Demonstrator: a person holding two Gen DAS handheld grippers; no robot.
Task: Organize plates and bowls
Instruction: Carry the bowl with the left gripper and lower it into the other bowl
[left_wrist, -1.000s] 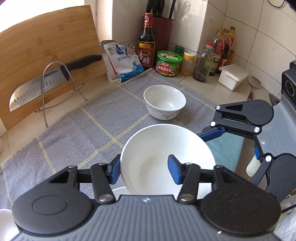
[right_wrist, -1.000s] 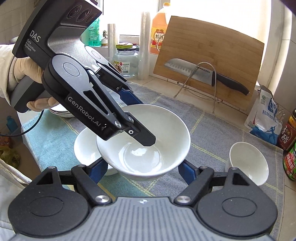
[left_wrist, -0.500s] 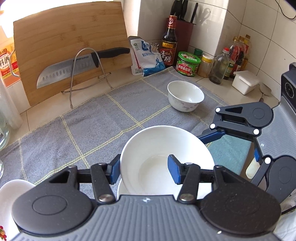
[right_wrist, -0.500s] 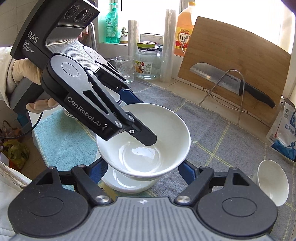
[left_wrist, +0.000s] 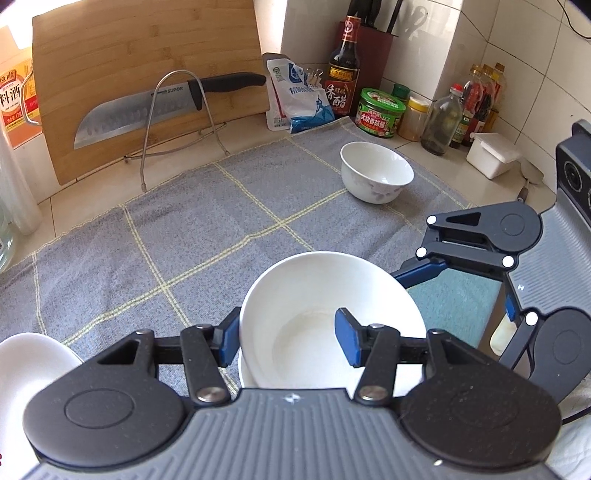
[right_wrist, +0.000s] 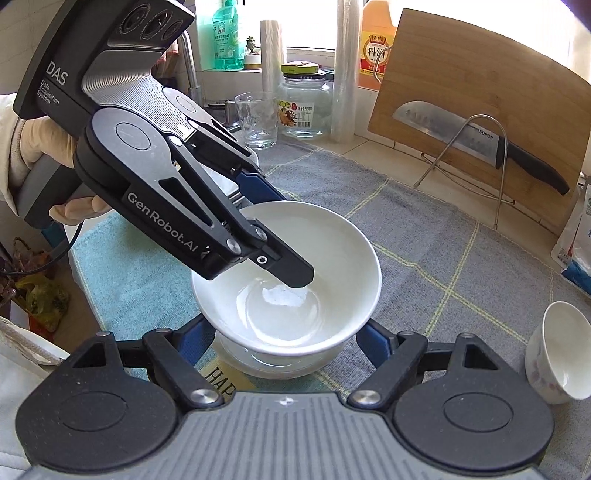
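Note:
A large white bowl (left_wrist: 325, 295) hangs low over the grey checked cloth (left_wrist: 166, 240). My left gripper (left_wrist: 288, 339) is shut on its near rim, with one blue pad outside the wall and one inside. My right gripper (right_wrist: 286, 343) is shut on the bowl's lower body, a pad against each side. Directly under it sits a second white bowl (right_wrist: 258, 367), only its rim showing; whether the two touch I cannot tell. A small flower-patterned bowl (left_wrist: 376, 177) stands alone further back on the cloth, and it shows as the small bowl (right_wrist: 557, 354) at the lower right.
A bamboo cutting board (left_wrist: 129, 55) with a knife (left_wrist: 147, 110) on a wire rack leans at the back. Sauce bottles and jars (left_wrist: 380, 114) line the tiled corner. A white dish (left_wrist: 26, 369) lies at the near left. Glass jars (right_wrist: 306, 103) and a teal towel (right_wrist: 122, 266) are left.
Both grippers carried the large bowl sideways across the cloth and slightly down. It now sits over the second bowl, which lay beside it before. The small bowl has fallen away to the right.

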